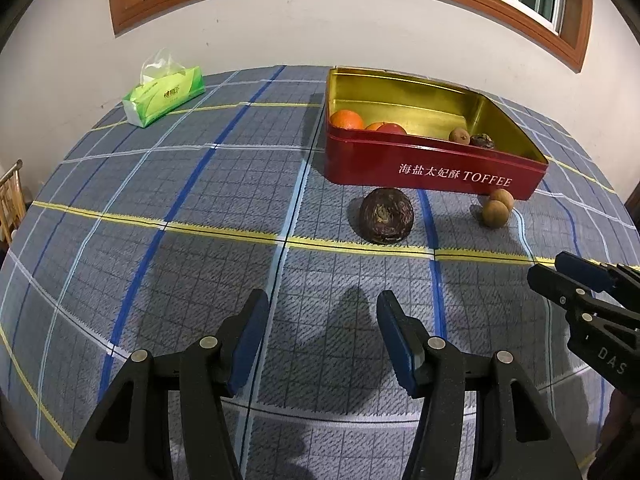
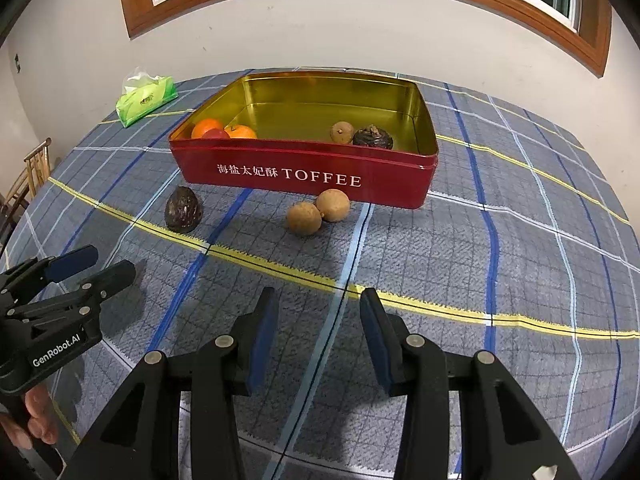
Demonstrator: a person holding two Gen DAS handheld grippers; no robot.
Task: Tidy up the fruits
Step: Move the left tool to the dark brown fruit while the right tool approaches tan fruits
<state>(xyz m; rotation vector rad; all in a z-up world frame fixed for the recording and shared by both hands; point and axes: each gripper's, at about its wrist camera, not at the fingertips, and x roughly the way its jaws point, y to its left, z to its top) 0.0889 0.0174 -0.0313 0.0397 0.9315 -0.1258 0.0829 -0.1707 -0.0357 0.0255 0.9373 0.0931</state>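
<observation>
Red/gold tin [image 2: 304,176]; blue plaid cloth [image 2: 440,248]; green tissue pk [image 2: 146,100].

Glossy metal tin [image 2: 304,176], gold inside; woven matt tablecloth [image 2: 440,248]; wrinkled dark fruit [image 1: 386,216].

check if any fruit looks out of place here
Yes: a dark round fruit and two small brown fruits lie on the tablecloth in front of the red tin, while the other fruit is inside it.

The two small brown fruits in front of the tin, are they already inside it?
No, the two small brown fruits lie on the tablecloth outside the red tin.
</observation>
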